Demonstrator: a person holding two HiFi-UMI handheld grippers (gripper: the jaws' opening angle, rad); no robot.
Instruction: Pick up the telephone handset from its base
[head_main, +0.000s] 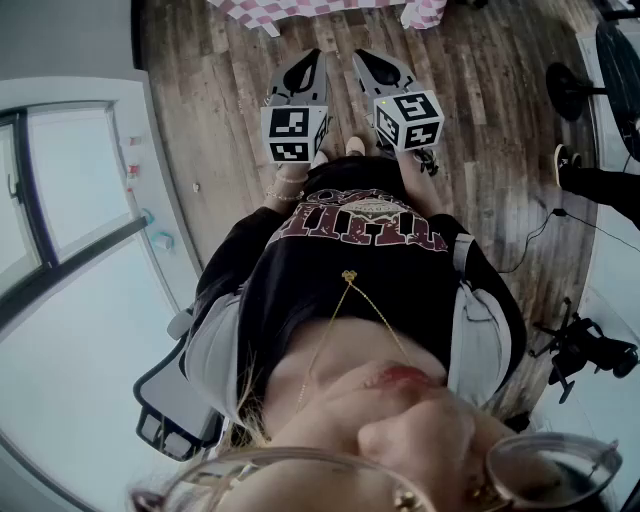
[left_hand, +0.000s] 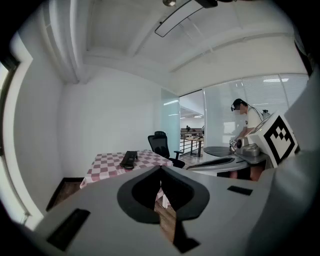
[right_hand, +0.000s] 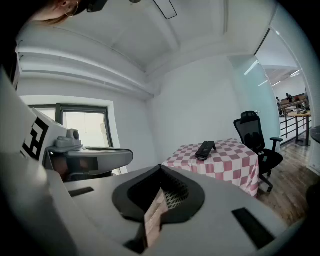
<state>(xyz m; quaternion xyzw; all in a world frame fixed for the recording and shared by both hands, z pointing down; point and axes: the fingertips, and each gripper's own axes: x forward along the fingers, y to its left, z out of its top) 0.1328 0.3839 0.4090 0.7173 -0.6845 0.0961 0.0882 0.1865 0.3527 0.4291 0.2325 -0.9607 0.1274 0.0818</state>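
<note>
Nothing done yet. Telephone (right_hand: 205, 149) sits on checkered table (right_hand: 235, 161), centre-right of the right gripper view, well apart from both claws. Left gripper (left_hand: 160, 169) and right gripper (right_hand: 160, 168) are closed and empty. Approach and grab remain.

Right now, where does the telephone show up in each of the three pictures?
Head view: not in it; only the edge of the checkered table shows, at the top.
Left gripper view: the telephone is left of centre, lying on the table.
Right gripper view: it is right of centre, on the table.
Shared landmark: the checkered table.
</note>
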